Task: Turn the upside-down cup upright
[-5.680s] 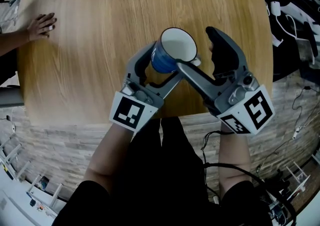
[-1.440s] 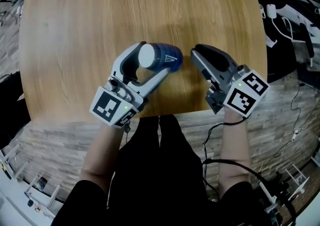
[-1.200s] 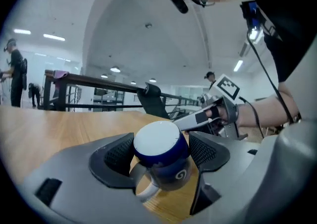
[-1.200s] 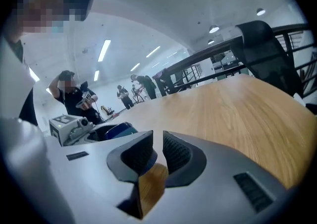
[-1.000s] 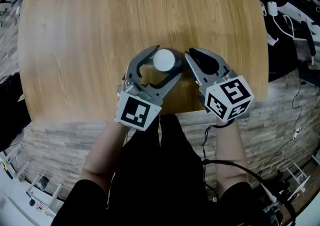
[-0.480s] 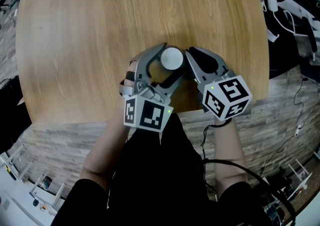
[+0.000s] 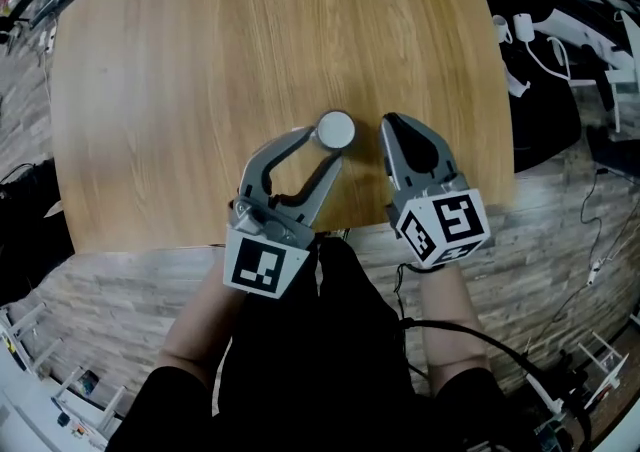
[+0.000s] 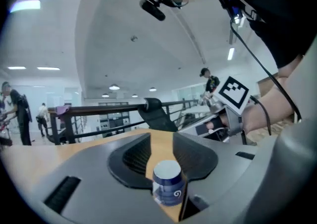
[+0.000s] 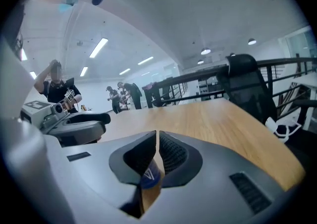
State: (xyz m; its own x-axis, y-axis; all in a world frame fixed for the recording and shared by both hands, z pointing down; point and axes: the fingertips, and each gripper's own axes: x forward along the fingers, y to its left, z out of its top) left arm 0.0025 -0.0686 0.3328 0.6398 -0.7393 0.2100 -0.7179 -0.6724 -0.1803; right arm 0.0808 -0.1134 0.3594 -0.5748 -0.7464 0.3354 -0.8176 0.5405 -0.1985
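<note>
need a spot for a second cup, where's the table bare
The wooden table is bare across its far half and left side, from the upside-down cup out to the edges. It is crowded only at the near edge: the cup, the left claw, whose jaws have just been closing with nothing gripped, and the shut right claw.

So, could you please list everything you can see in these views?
Table: one, light wood, under everything.
Cup: one, blue with white base, upside down on the table near its front edge.
Chair: one, black, beyond the table.
Cables and plugs: several, black and white, right of the table.
Bystanders: a few, dark clothes, far background.
Left gripper: one, grey, jaws apart though just closing; cup shows in their gap, unpressed.
Right gripper: one, grey, shut and empty, right of the cup.
</note>
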